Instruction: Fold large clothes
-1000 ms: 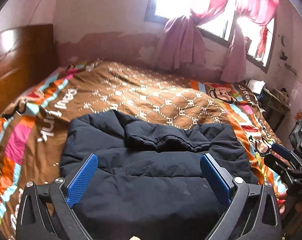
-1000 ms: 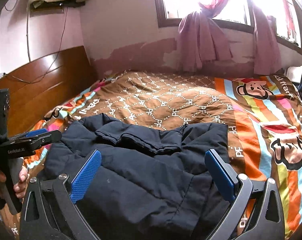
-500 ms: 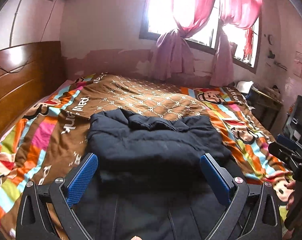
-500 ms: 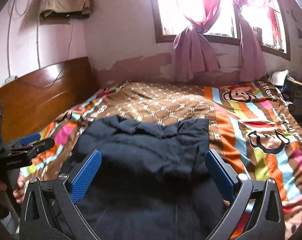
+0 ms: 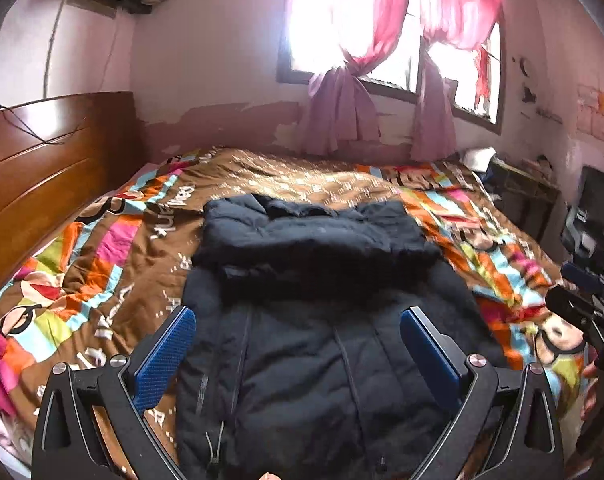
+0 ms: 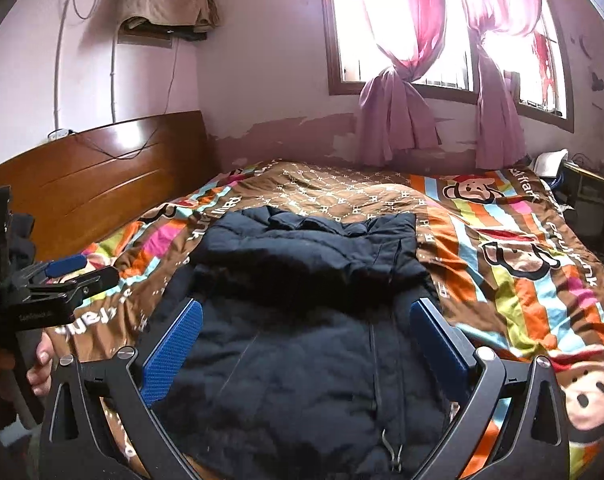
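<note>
Jacket [image 5: 314, 320]: dark, padded, lying flat on the bed [image 5: 113, 264], far part doubled back toward the near part; zip lines run along the near half.
Left gripper [image 5: 297, 344]: above the jacket's near half, jaws spread wide, empty.
Right gripper [image 6: 306, 340]: likewise above the jacket, jaws apart, empty.
Headboard [image 6: 101, 176]: left of the jacket.
</note>
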A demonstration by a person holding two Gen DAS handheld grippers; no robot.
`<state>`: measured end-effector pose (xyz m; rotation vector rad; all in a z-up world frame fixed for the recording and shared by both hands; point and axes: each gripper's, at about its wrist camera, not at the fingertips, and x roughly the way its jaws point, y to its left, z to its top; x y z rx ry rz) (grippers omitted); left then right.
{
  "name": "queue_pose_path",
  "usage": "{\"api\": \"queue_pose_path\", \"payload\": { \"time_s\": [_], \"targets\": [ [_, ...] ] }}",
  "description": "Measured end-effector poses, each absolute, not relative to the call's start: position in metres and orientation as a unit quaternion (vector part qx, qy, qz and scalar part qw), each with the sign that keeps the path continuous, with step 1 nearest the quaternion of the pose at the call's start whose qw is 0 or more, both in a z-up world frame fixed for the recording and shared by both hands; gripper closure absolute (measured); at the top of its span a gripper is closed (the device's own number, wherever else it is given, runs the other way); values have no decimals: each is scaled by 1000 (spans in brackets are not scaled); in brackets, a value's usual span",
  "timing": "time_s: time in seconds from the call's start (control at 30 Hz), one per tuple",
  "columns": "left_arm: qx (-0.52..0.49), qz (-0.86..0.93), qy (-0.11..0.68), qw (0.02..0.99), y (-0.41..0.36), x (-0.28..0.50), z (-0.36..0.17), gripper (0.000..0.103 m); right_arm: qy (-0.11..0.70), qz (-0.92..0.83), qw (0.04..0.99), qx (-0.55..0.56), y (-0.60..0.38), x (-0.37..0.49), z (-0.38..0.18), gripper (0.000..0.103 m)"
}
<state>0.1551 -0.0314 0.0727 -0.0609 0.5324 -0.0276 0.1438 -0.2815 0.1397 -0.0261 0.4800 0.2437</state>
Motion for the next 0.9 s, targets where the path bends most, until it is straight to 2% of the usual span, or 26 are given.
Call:
{"api": "queue_pose_path", "payload": {
  "time_s": [0.3, 0.4, 0.67, 0.9],
  "targets": [
    [9, -1, 250, 968, -44, 115, 40, 0, 265, 97, 959, 0, -301, 111, 97, 1],
    [15, 1, 255, 967, -43, 109, 31, 0, 266, 85, 960, -28, -300, 106, 90, 1],
    [24, 0, 300, 954, -34, 104, 5, 0, 297, 89, 951, -10, -309, 108, 72, 1],
    [46, -2, 342, 939, -29, 105, -20, 0, 350, 104, 930, -46, -309, 112, 50, 1]
  ]
}}
